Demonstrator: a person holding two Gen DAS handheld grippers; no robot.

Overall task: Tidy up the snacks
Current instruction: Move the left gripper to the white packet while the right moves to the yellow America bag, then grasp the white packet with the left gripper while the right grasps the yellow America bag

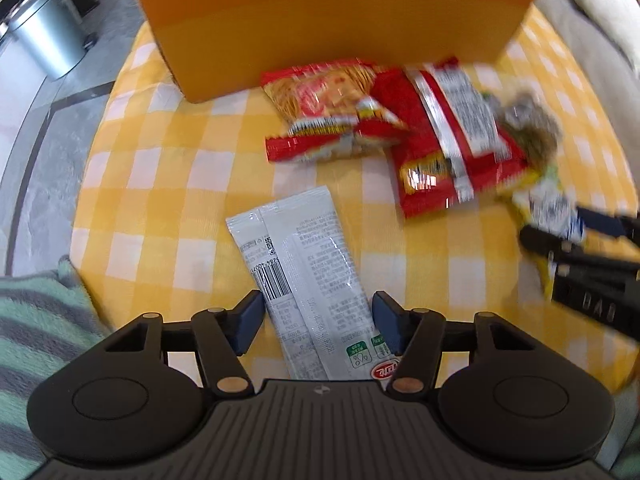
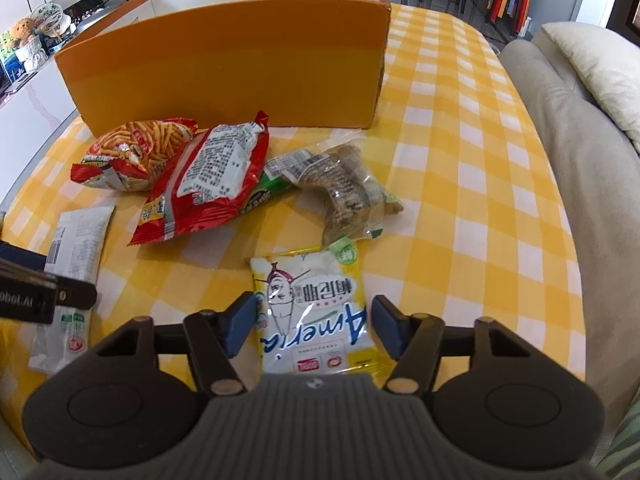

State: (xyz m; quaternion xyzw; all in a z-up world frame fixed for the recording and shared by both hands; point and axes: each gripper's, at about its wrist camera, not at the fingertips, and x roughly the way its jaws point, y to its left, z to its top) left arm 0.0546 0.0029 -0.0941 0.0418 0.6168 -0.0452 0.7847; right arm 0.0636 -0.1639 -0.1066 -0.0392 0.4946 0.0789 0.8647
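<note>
A long white snack packet [image 1: 304, 272] lies flat on the yellow checked tablecloth [image 1: 160, 168]. My left gripper [image 1: 318, 320] is open and straddles it, with the pads close to its edges. A yellow and white packet [image 2: 316, 304] lies between the pads of my right gripper [image 2: 315, 320], which is also open; its left pad is at the packet's edge. Behind lie two red snack bags [image 2: 140, 152] [image 2: 208, 184] and a clear bag of brown snacks [image 2: 344, 188]. A tall orange box [image 2: 224, 68] stands at the back, open at the top.
A grey sofa [image 2: 568, 120] with a pale cushion [image 2: 600, 60] runs along the table's right side. A green striped blanket [image 1: 36, 320] lies at the near left edge. A metal bin [image 1: 44, 36] stands on the floor beyond the left edge.
</note>
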